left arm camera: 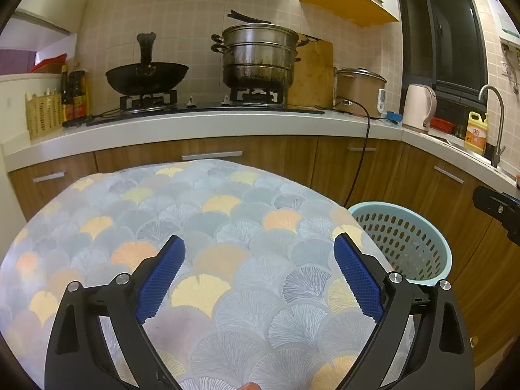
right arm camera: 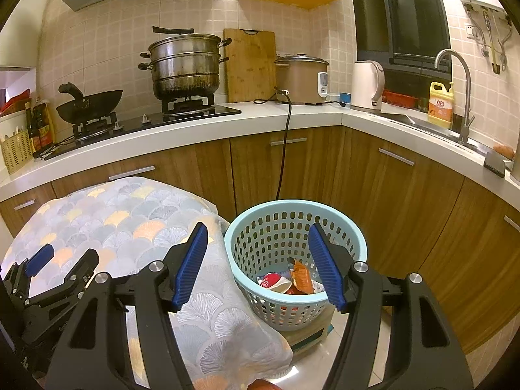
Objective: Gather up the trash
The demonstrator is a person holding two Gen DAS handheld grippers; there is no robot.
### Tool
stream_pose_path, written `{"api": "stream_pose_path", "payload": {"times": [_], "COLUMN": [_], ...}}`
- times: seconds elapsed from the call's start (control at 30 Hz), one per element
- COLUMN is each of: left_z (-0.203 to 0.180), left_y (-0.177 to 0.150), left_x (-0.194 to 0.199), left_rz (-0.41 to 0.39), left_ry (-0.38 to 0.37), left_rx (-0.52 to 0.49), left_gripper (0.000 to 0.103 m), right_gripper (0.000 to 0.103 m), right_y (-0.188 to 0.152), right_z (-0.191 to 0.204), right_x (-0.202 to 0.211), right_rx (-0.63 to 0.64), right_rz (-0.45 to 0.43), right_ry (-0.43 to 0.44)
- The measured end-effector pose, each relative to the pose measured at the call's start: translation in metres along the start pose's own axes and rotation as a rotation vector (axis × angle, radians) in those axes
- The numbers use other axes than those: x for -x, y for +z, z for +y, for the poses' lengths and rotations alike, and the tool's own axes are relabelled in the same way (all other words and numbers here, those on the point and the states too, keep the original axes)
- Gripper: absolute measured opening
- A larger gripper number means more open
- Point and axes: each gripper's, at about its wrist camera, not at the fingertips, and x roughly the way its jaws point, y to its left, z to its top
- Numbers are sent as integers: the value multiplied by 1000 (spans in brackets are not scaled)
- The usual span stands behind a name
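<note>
Trash point(right arm camera: 286, 284) already lies in the blue basket point(right arm camera: 294, 214), which stands just off the cloth-covered table's point(left arm camera: 195, 227) right edge. Your left gripper point(left arm camera: 259, 255) and right gripper point(right arm camera: 258, 248) both gape wide, holding nothing. The tabletop looks bare, though its near edge is hidden; check there before stopping.

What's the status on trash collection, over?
Left gripper open, empty, over the patterned tablecloth. Right gripper open, empty, above basket. Wrappers in basket. Nothing blocking.
</note>
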Motion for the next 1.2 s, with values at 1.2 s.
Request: {"api": "stream_pose_path", "payload": {"times": [1.2], "left_z": [5], "left_y": [-3], "left_x": [-5], "left_rz": [26], "left_ry": [4], "left_rx": [18], "left_gripper": [92], "right_gripper": [62], "right_y": [0], "right_z": [3], "right_x": [5], "right_rx": [3], "right_rz": [-5], "right_ry": [6]}}
